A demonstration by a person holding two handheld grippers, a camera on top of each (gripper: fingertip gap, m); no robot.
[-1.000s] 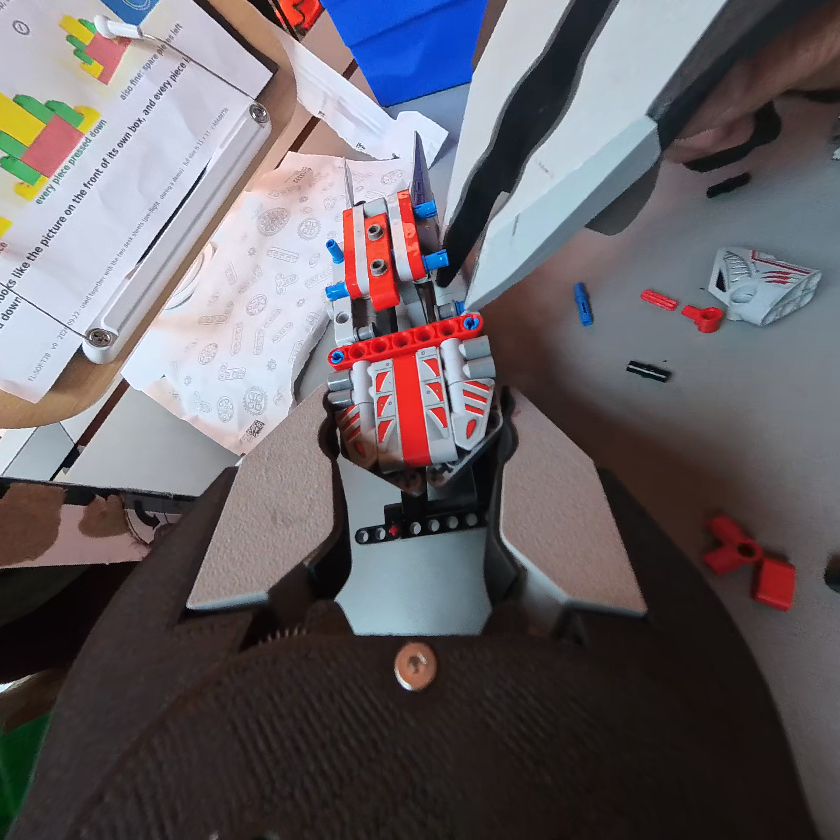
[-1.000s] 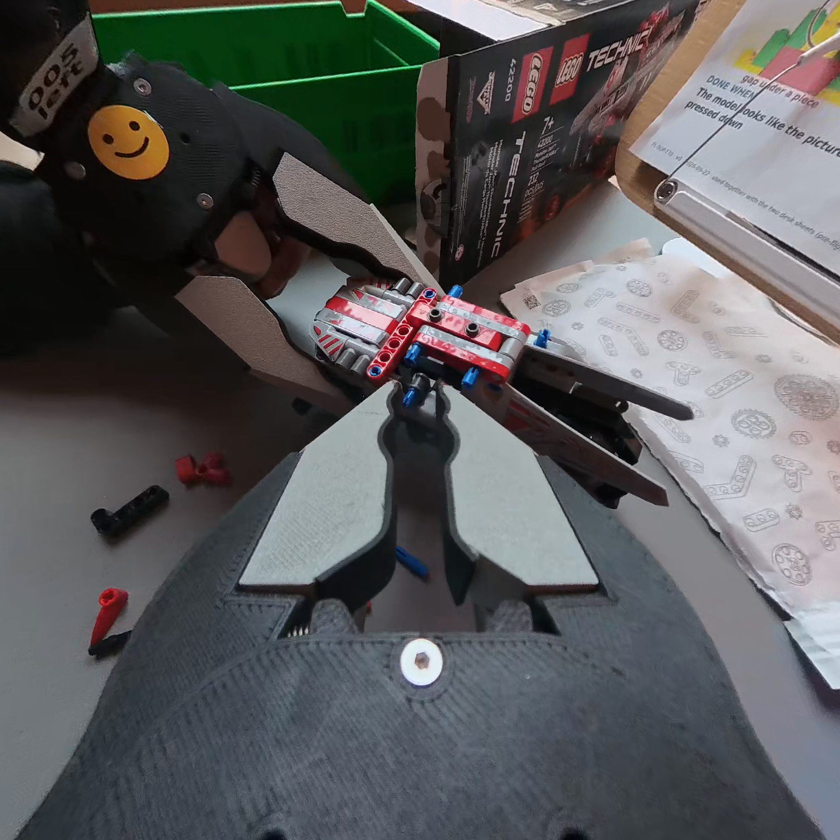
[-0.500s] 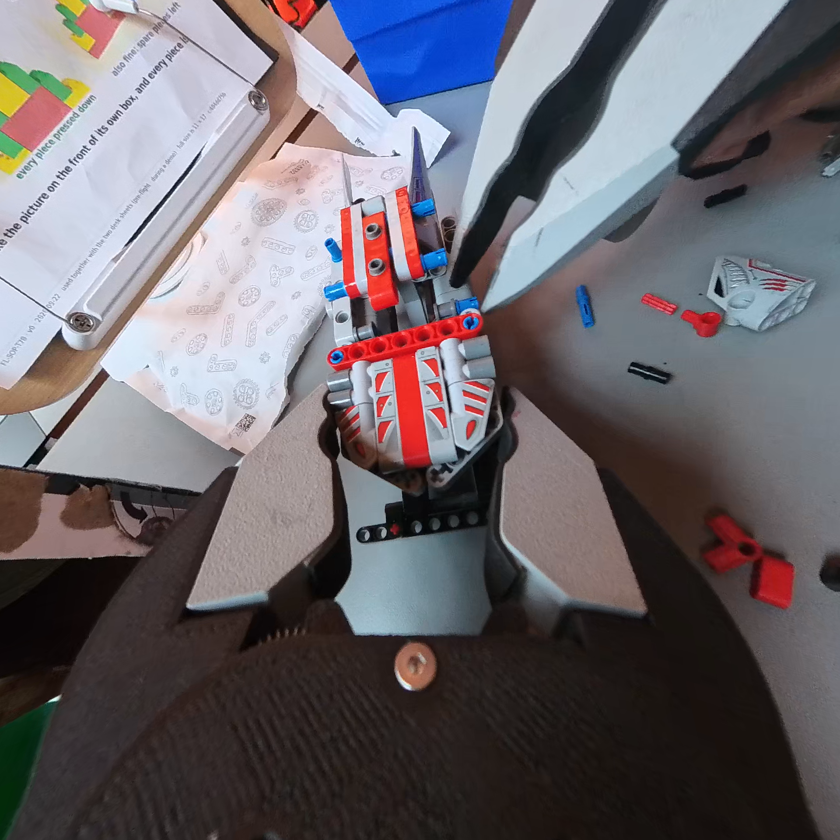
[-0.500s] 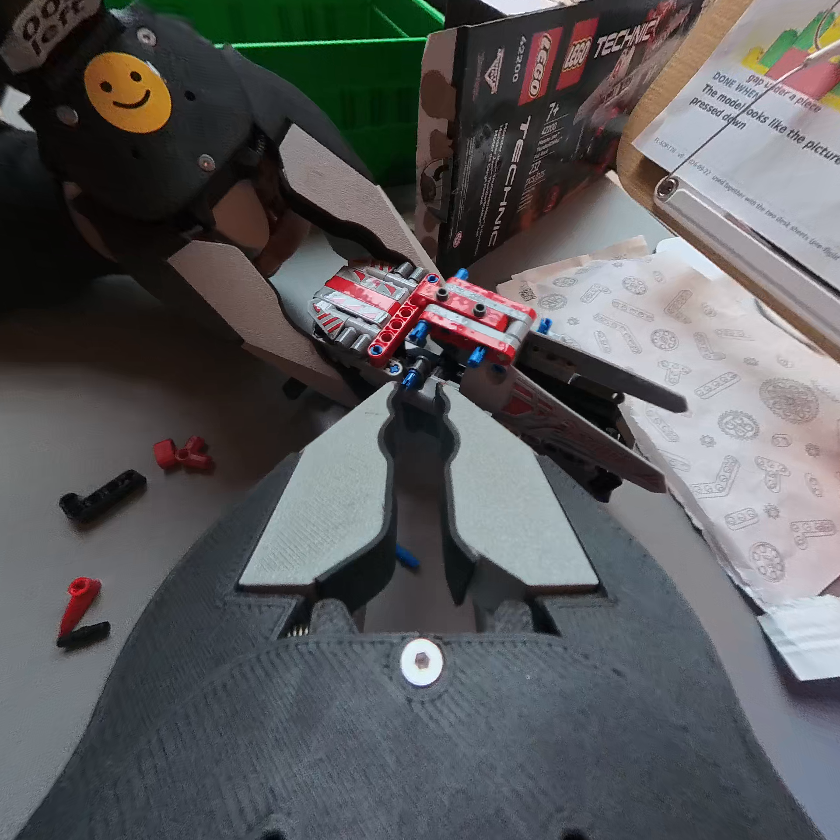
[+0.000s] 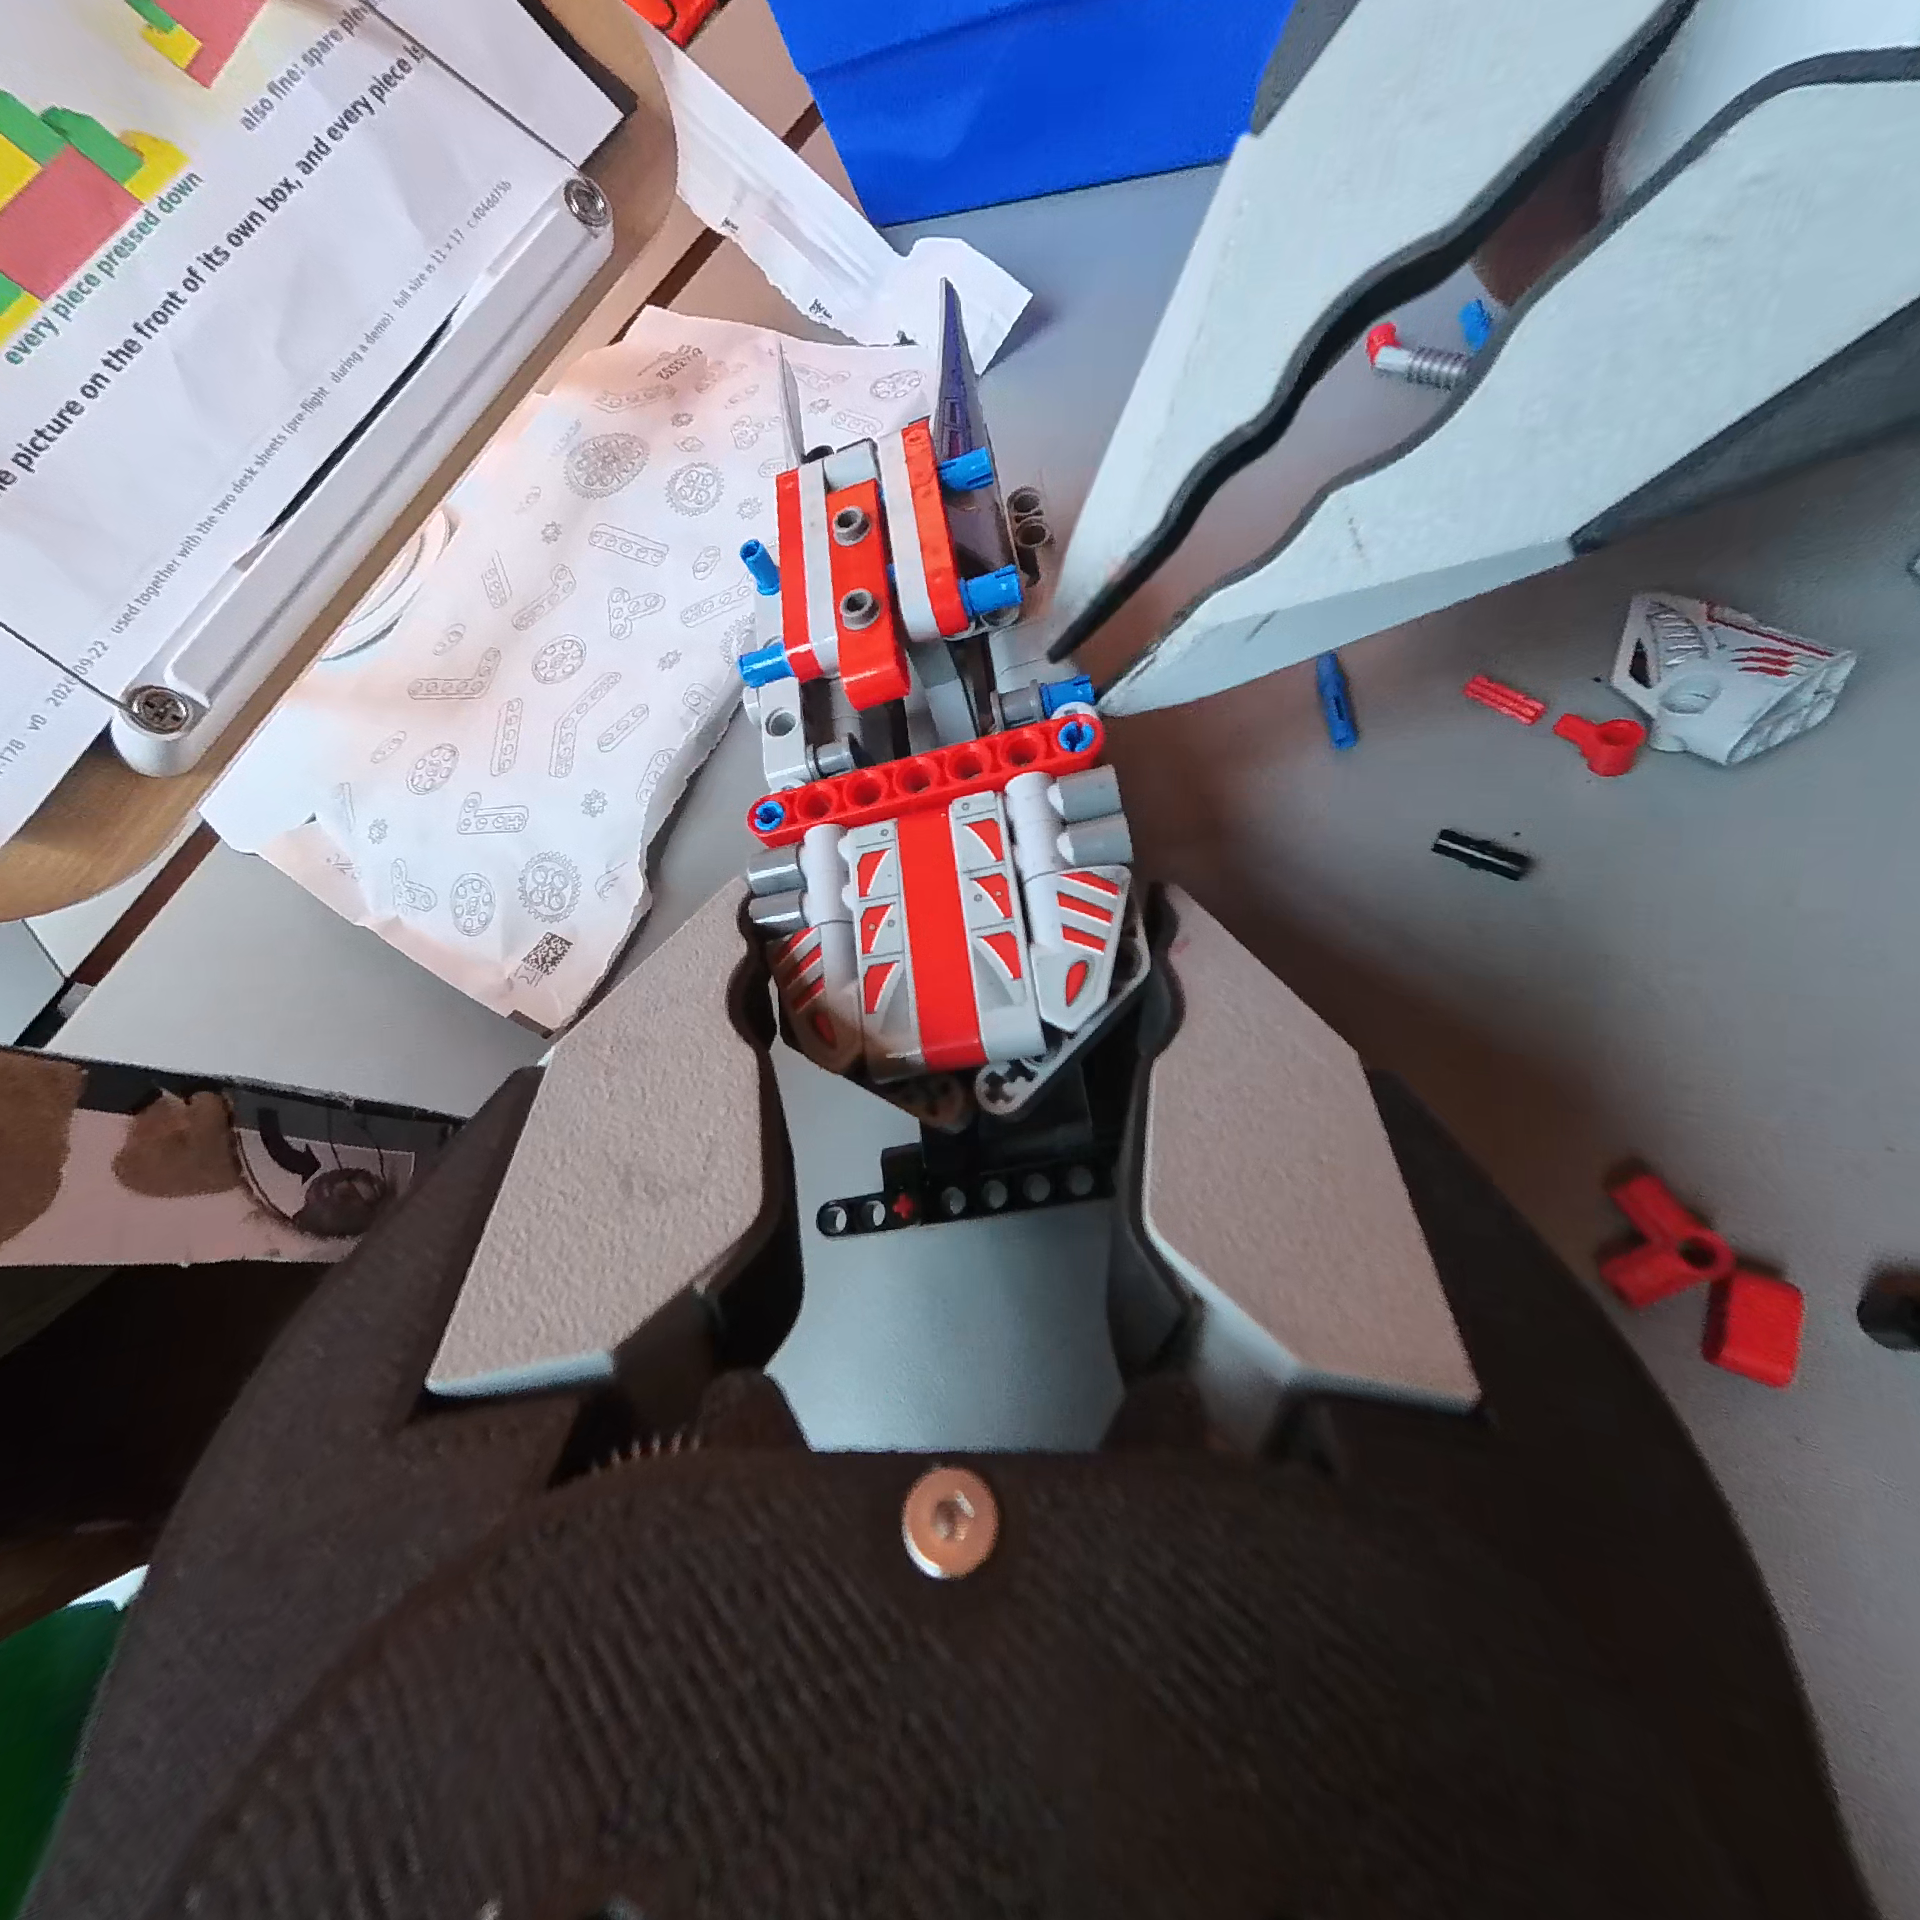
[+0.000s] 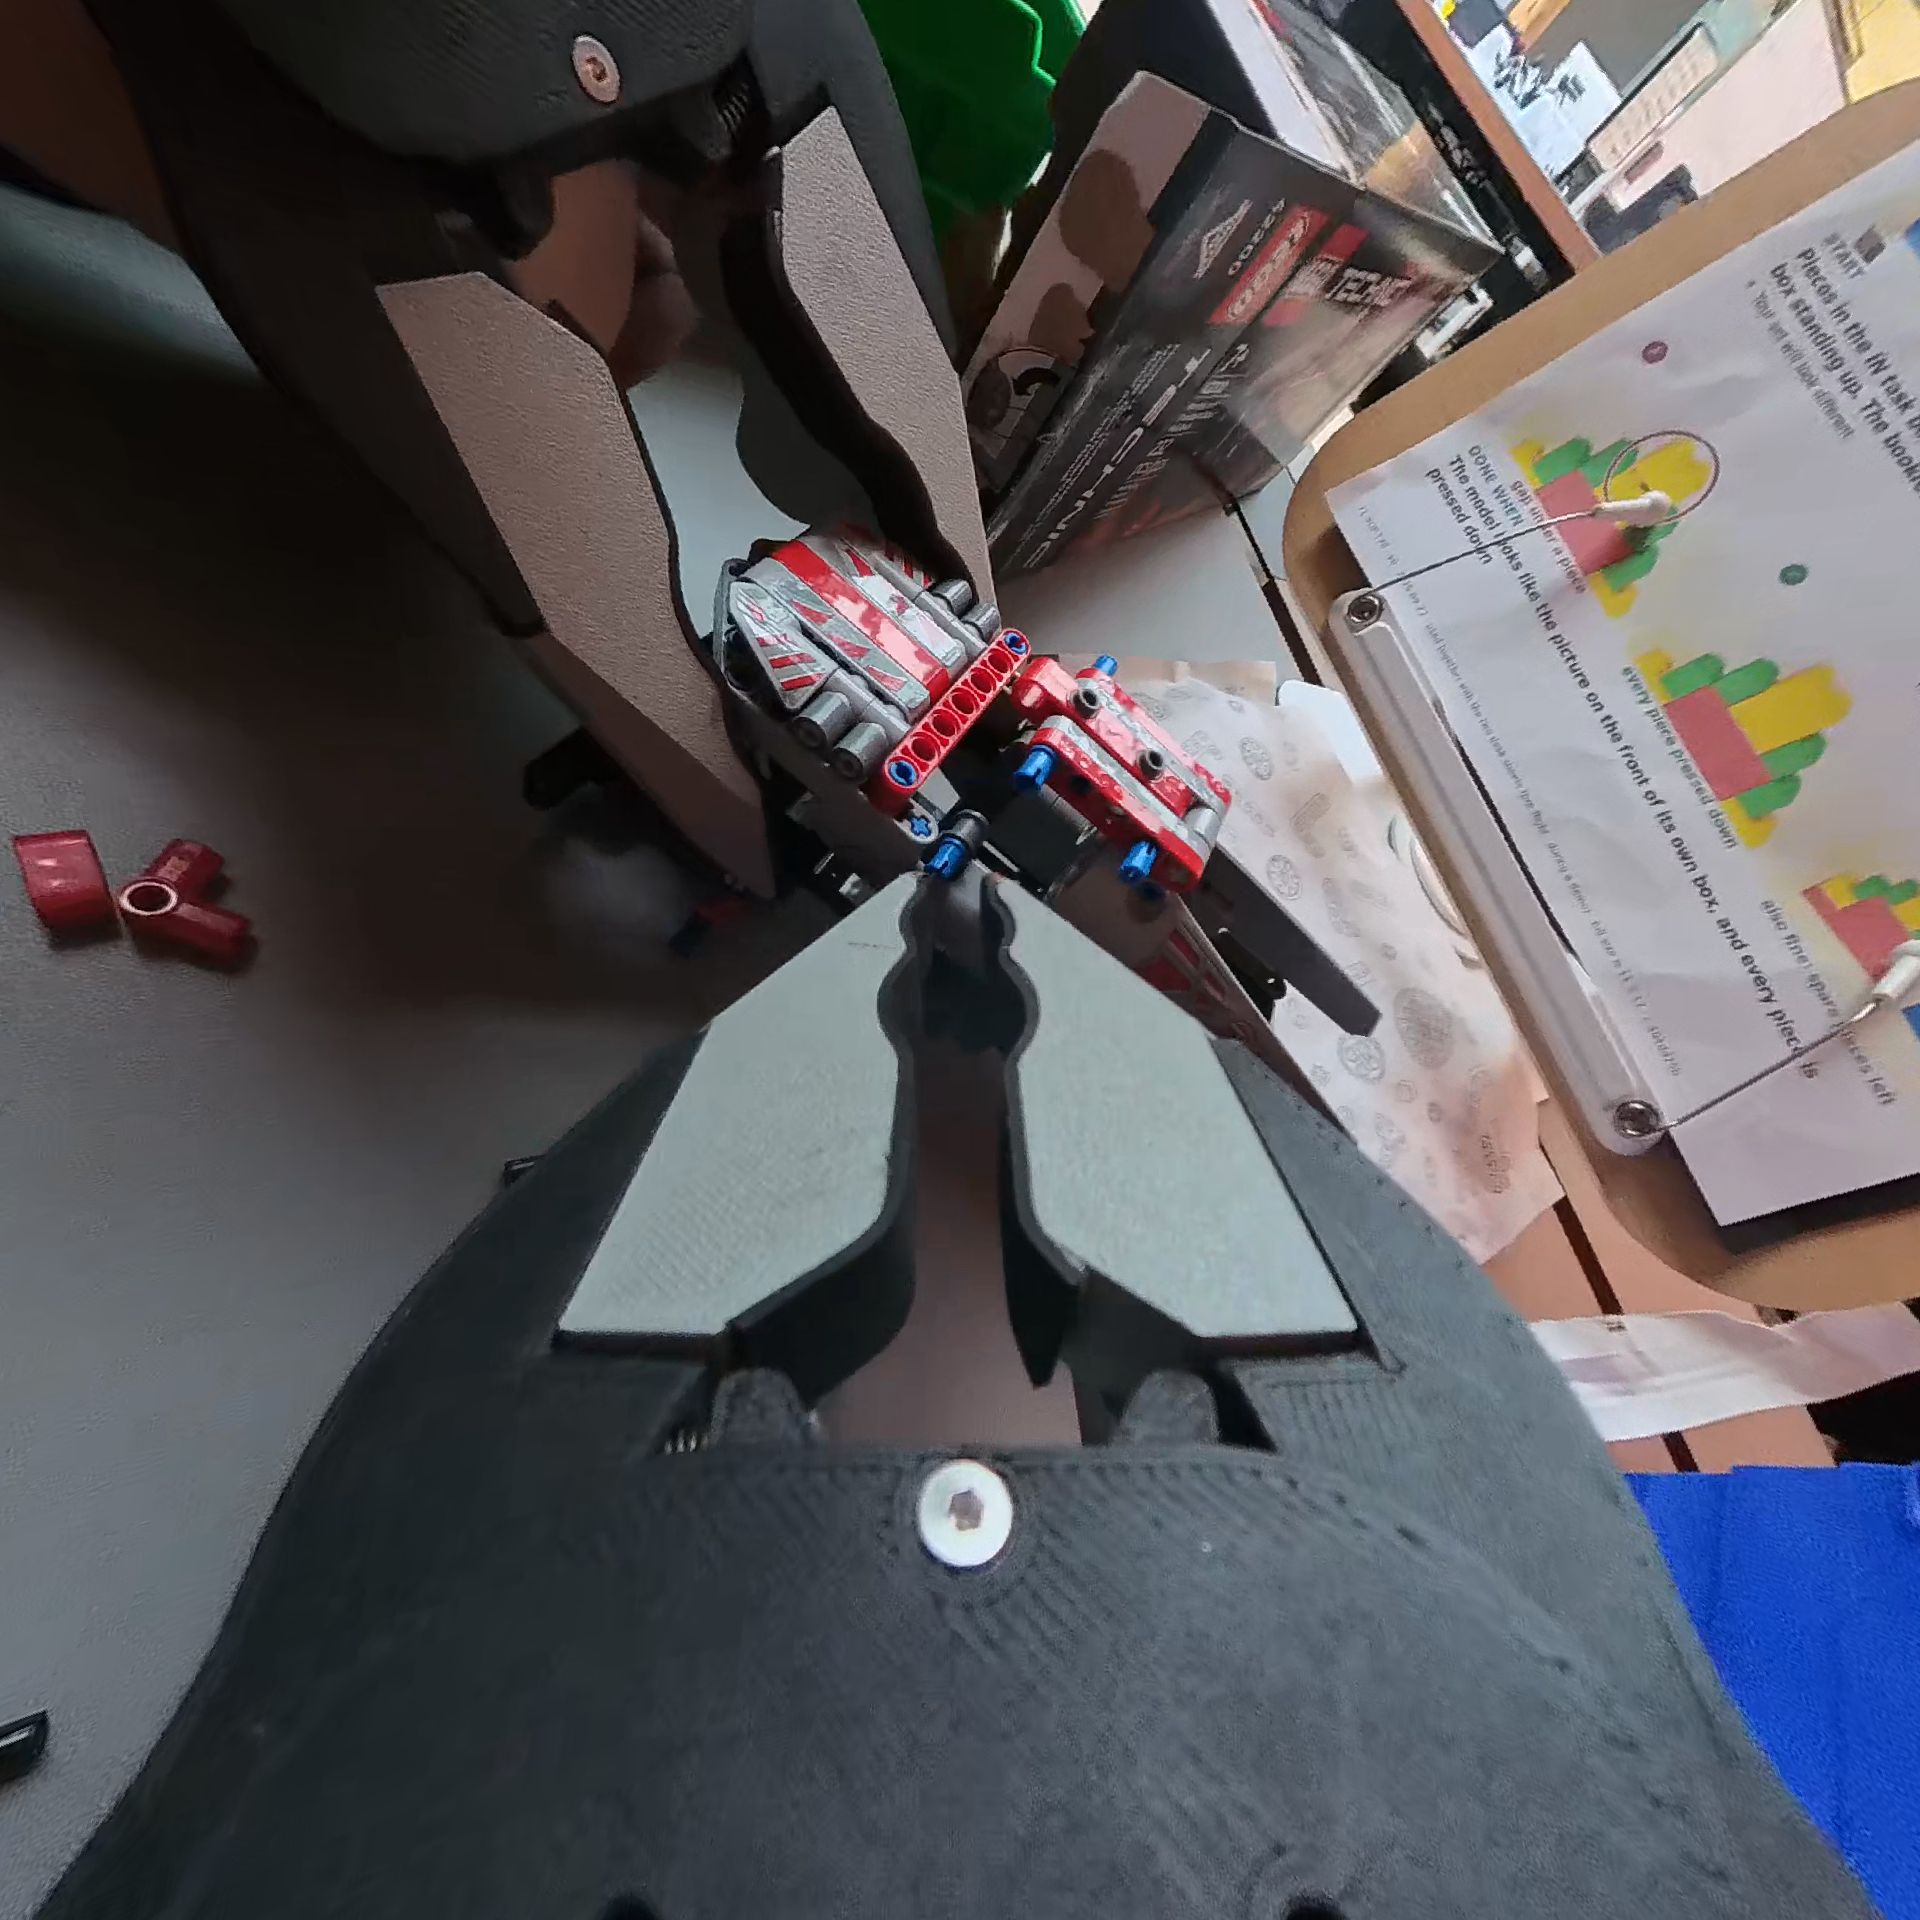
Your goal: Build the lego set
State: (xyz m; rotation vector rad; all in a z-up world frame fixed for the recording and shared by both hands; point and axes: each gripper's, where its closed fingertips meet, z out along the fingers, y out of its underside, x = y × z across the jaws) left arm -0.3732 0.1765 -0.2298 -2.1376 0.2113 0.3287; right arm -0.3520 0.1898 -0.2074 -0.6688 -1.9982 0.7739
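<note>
The red and grey lego model (image 5: 935, 914) has a red holed beam across it and blue pins on its sides. My left gripper (image 5: 951, 935) is shut on the model's striped front end and holds it over the grey table (image 5: 1351, 1039). It also shows in the right wrist view (image 6: 862, 727), gripping the model (image 6: 862, 644). My right gripper (image 6: 954, 883) is shut with its tips on a blue pin (image 6: 945, 854) at the model's side, just behind the red beam. In the left wrist view it (image 5: 1081, 681) comes in from the upper right.
Loose parts lie on the table: red connectors (image 5: 1704, 1288) (image 6: 177, 899), a white panel (image 5: 1725, 681), a black pin (image 5: 1481, 854), a blue pin (image 5: 1335, 696). A printed paper bag (image 5: 499, 675), a clipboard (image 6: 1662, 727), the set's box (image 6: 1226, 353) and a blue bin (image 5: 1018, 94) stand around. My right fingertips sit around 4 cm from my left ones. It is some 7 cm from my left tips to the black pin (image 5: 1481, 854).
My right gripper has rolled and swung round the model, its tips staying at the blue pin. My left gripper still holds the model in the same grip.
</note>
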